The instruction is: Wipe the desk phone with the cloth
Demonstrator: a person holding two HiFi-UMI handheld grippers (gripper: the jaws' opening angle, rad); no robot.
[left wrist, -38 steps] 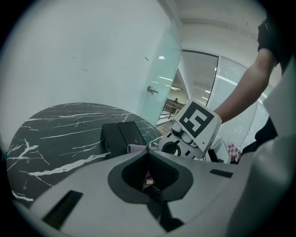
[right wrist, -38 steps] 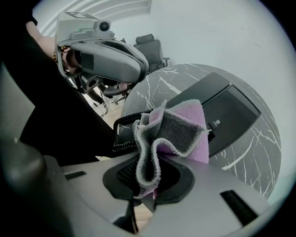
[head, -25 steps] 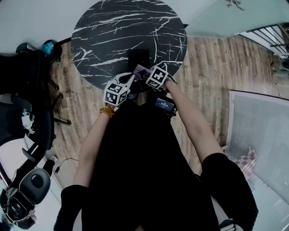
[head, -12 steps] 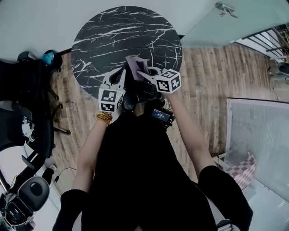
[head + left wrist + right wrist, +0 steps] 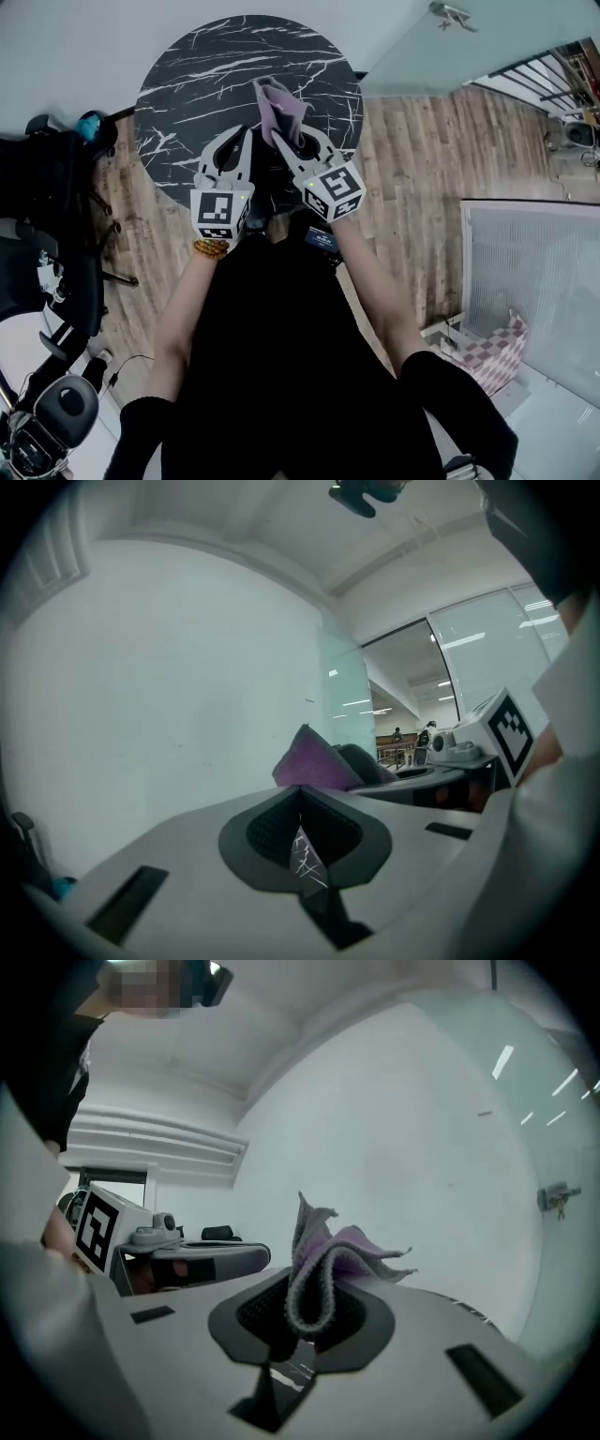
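While the person bends over a round table: two hand-held grippers reach out side by side above its near half, as seen from the head view.
Table [image 5: 206, 66]: a black marble top veined in white, standing on a wood-plank floor [image 5: 412, 141].
Right gripper [image 5: 305, 1312]: jaws clamped on a fold of the cloth, with the pads pressing the fabric from both sides. A narrow slit under the grip shows a streak of marble.
Cloth [image 5: 278, 111]: purple with a grey looped edge, crumpled and standing up out of the right gripper's jaws. It is held over the middle of the table, and no view shows it touching the surface.
Left gripper [image 5: 300, 803]: jaws brought together pad to pad with nothing between them. Only a sliver of veined marble shows through the gap beneath.
Spacing: the two grippers are near each other but apart. The left one's tips sit just to the left of the cloth and slightly nearer the person.
Dark shape [image 5: 268, 178]: it lies between the grippers at the table's near edge, largely covered by them and too dark to identify.
Person: bare forearms and black clothing, with a bead bracelet [image 5: 212, 248] on the left wrist.
Surroundings: a black office chair [image 5: 56, 187] stands left of the table, and a pale glass panel [image 5: 422, 47] stands beyond it to the right.
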